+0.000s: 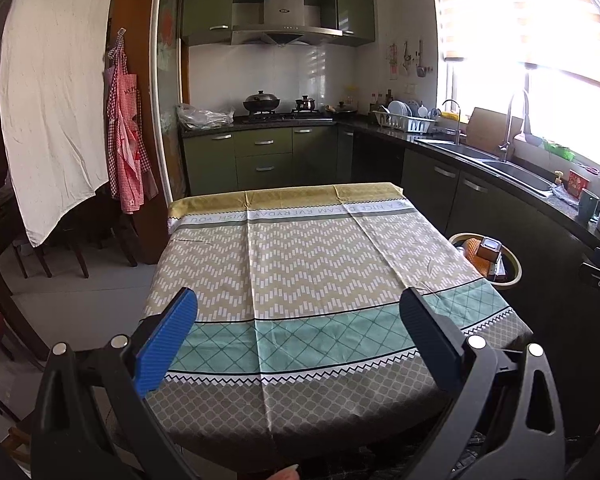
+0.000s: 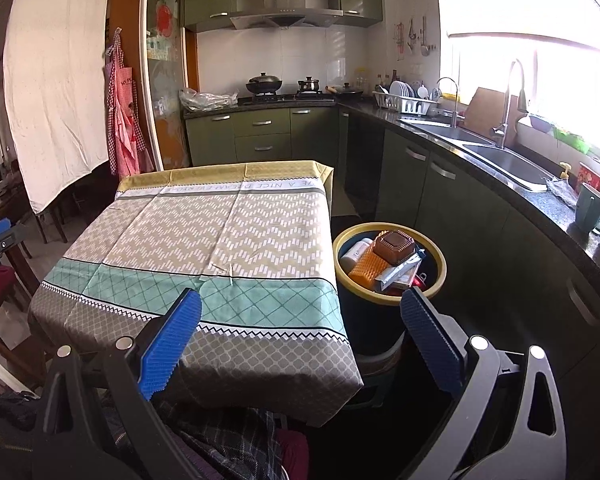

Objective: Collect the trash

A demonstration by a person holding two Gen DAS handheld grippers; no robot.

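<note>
A dark bin with a yellow rim (image 2: 436, 280) stands on the floor right of the table. It holds several pieces of trash: a brown tray (image 2: 394, 246), an orange ribbed piece (image 2: 366, 268), a white bottle (image 2: 354, 252) and wrappers. In the left wrist view the same bin (image 1: 514, 276) shows past the table's right edge. My left gripper (image 1: 298, 336) hangs open over the near end of the patterned tablecloth (image 1: 300, 264), with nothing between its blue pads. My right gripper (image 2: 300, 334) is open too, empty, over the table's near right corner beside the bin.
The tablecloth (image 2: 204, 240) shows no loose items on it. A dark counter with a double sink (image 2: 496, 156) runs along the right. Green cabinets and a stove (image 1: 272, 112) stand at the back. A white sheet (image 1: 56, 100) and chairs are at the left.
</note>
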